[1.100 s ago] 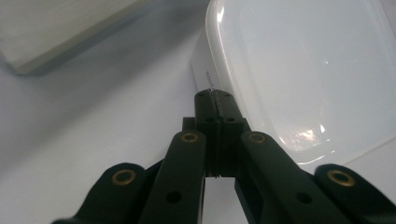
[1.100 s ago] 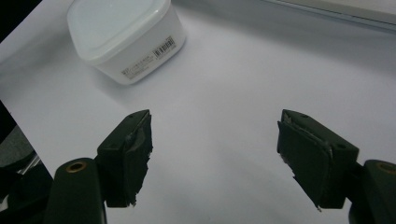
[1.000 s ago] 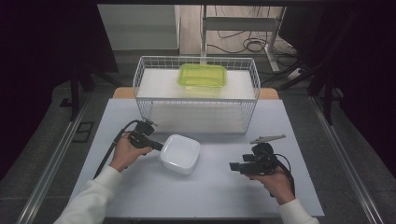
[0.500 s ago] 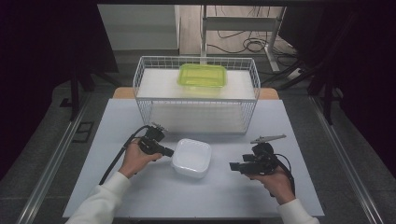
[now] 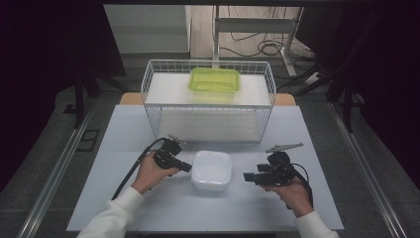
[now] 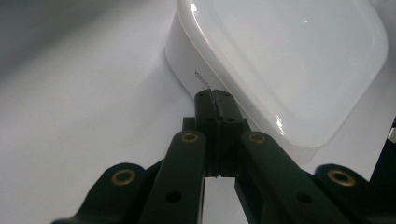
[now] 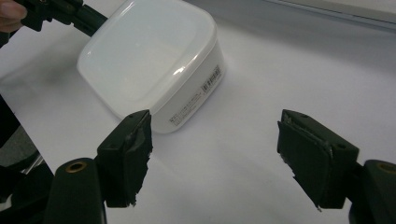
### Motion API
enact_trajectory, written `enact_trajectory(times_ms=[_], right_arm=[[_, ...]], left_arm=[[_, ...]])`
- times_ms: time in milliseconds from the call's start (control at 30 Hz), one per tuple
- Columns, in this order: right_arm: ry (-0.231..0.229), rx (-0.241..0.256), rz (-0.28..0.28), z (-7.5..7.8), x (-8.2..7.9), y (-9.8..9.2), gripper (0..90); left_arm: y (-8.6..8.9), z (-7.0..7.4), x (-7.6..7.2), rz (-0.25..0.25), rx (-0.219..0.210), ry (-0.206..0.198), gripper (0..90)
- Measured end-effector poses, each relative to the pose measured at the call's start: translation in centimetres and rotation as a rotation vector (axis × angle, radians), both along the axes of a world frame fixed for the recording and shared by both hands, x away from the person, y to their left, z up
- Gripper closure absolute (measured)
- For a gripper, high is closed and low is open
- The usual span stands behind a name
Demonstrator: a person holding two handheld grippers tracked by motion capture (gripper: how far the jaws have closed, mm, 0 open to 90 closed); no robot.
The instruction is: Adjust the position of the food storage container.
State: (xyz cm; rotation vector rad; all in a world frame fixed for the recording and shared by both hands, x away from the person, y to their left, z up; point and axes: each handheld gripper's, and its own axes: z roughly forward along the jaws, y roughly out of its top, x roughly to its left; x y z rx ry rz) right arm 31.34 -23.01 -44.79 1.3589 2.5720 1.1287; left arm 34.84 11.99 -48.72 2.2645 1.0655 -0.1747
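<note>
A white lidded container [image 5: 212, 170] sits on the table between my two grippers. My left gripper [image 5: 187, 168] is shut, its tips pressed against the container's left side just under the lid rim. In the left gripper view the jaws [image 6: 215, 95] meet with nothing between them, touching the container [image 6: 280, 60]. My right gripper [image 5: 246, 177] is held open a short way to the right of the container, apart from it. The right gripper view has that gripper's [image 7: 215, 128] wide gap with the container [image 7: 144, 51] beyond its left jaw.
A white wire basket [image 5: 208, 63] stands at the back of the table, with a green lidded container [image 5: 215, 80] on its raised white shelf. The pale table top [image 5: 114, 148] has bare room on both sides. Cables trail from both grippers.
My left gripper has moved to the right with the white container sliding ahead of it, closer to my right gripper. The right gripper has stayed put.
</note>
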Motion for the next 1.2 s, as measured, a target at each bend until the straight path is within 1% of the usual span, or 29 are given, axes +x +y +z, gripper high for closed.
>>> enact_trajectory(times_ms=[100, 167, 200, 267, 300, 367, 433, 500, 533, 567, 633, 667, 733, 833, 967, 1000, 1033, 1133, 1200], right_arm=[[-0.001, 0.004, -0.005, 0.0, 0.0, 0.0, 26.2], [-0.004, 0.006, -0.001, 0.0, 0.0, -0.1, 25.7], [-0.008, 0.01, 0.001, 0.1, 0.0, -0.1, 25.3], [-0.019, 0.014, 0.003, 0.2, 0.0, -0.2, 24.7], [-0.023, 0.017, 0.002, 0.2, -0.1, -0.2, 24.4], [-0.028, 0.017, 0.0, 0.3, -0.1, -0.3, 24.0], [-0.029, 0.017, -0.002, 0.3, -0.1, -0.3, 23.6], [-0.03, 0.018, -0.003, 0.3, 0.0, -0.3, 23.1], [-0.031, 0.02, -0.004, 0.3, 0.0, -0.3, 22.8], [-0.033, 0.02, -0.003, 0.3, 0.0, -0.3, 22.6], [-0.038, 0.024, -0.004, 0.4, 0.2, -0.3, 21.8], [-0.038, 0.028, -0.006, 0.4, 0.2, -0.3, 21.5], [-0.037, 0.033, -0.009, 0.3, 0.4, -0.3, 21.0], [-0.041, 0.032, -0.012, 0.3, 0.5, -0.4, 20.9], [-0.045, 0.036, -0.021, 0.6, 0.7, -0.4, 20.9], [-0.048, 0.036, -0.017, 0.7, 0.8, -0.4, 20.8], [-0.05, 0.037, -0.018, 0.8, 0.8, -0.3, 20.8], [-0.047, 0.063, -0.024, 0.9, 0.9, -0.5, 20.9], [-0.047, 0.062, -0.029, 0.9, 1.0, -0.6, 20.9]], left_arm=[[0.1, 0.0, 0.0, 0.006, -0.006, -0.006, 89.9], [0.5, 0.3, 0.0, 0.038, -0.031, -0.016, 89.9], [0.9, 0.6, 0.0, 0.044, -0.036, -0.023, 89.7], [1.7, 1.1, -0.2, 0.095, -0.038, -0.051, 87.5], [2.2, 1.5, -0.4, 0.127, -0.044, -0.076, 83.9], [2.7, 2.0, -0.9, 0.161, -0.06, -0.104, 76.2], [3.1, 2.6, -1.4, 0.188, -0.067, -0.128, 66.4], [3.4, 3.2, -1.8, 0.206, -0.082, -0.141, 52.0], [3.5, 3.5, -2.1, 0.213, -0.091, -0.149, 46.3], [3.7, 3.8, -2.3, 0.218, -0.099, -0.155, 42.5], [4.2, 4.3, -2.6, 0.23, -0.132, -0.161, 34.8], [4.5, 4.5, -2.6, 0.245, -0.156, -0.16, 32.2], [4.9, 4.7, -2.5, 0.267, -0.186, -0.153, 28.1], [5.2, 4.7, -2.6, 0.277, -0.197, -0.156, 25.4], [5.6, 4.1, -3.0, 0.266, -0.205, -0.128, 24.7], [5.7, 4.1, -3.0, 0.267, -0.213, -0.121, 24.3], [5.8, 4.0, -3.0, 0.27, -0.224, -0.113, 24.2], [6.0, 3.9, -3.2, 0.29, -0.234, -0.108, 23.9], [6.1, 3.8, -3.3, 0.299, -0.255, -0.095, 23.8]])
